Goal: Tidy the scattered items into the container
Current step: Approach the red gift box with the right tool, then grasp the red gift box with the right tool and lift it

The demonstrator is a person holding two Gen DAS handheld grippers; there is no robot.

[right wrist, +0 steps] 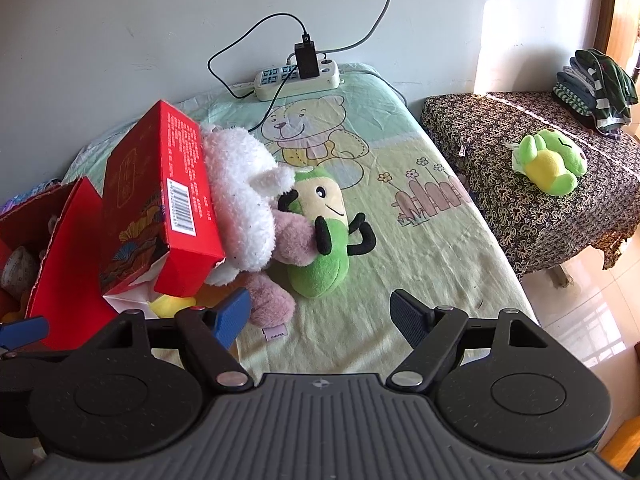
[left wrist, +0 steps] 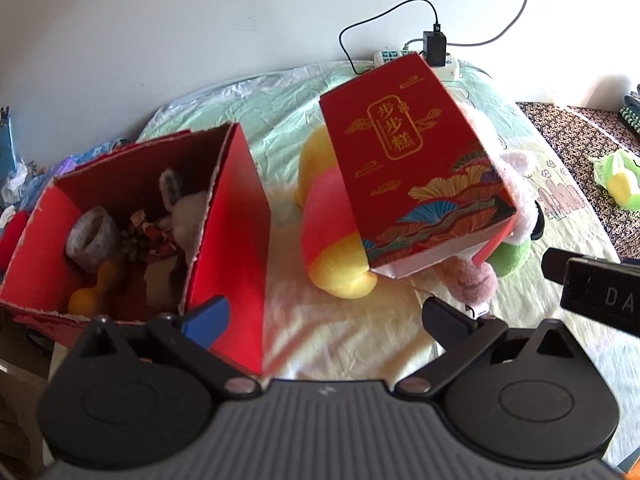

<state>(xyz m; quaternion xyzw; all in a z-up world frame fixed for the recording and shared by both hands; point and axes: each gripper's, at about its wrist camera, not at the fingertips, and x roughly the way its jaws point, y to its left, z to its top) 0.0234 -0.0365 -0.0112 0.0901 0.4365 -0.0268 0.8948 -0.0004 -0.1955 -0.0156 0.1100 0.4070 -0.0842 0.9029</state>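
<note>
An open red box point(left wrist: 236, 248) stands at the left on the bed, holding a tape roll point(left wrist: 90, 240), an orange toy point(left wrist: 94, 288) and other small items. A red printed carton point(left wrist: 416, 168) leans tilted on a pile of plush toys: a yellow and pink one point(left wrist: 332, 248), a white and pink one point(right wrist: 244, 200) and a green corn-like one point(right wrist: 324, 240). My left gripper point(left wrist: 326, 320) is open in front of the box and pile. My right gripper point(right wrist: 320, 314) is open near the white plush's pink leg. The red carton point(right wrist: 160, 196) also shows in the right wrist view.
A power strip point(right wrist: 298, 78) with a black charger and cables lies at the head of the bed by the wall. To the right a table with a patterned cloth point(right wrist: 540, 216) bears a green frog plush point(right wrist: 550, 162) and folded clothes point(right wrist: 592, 92). Tiled floor shows beyond.
</note>
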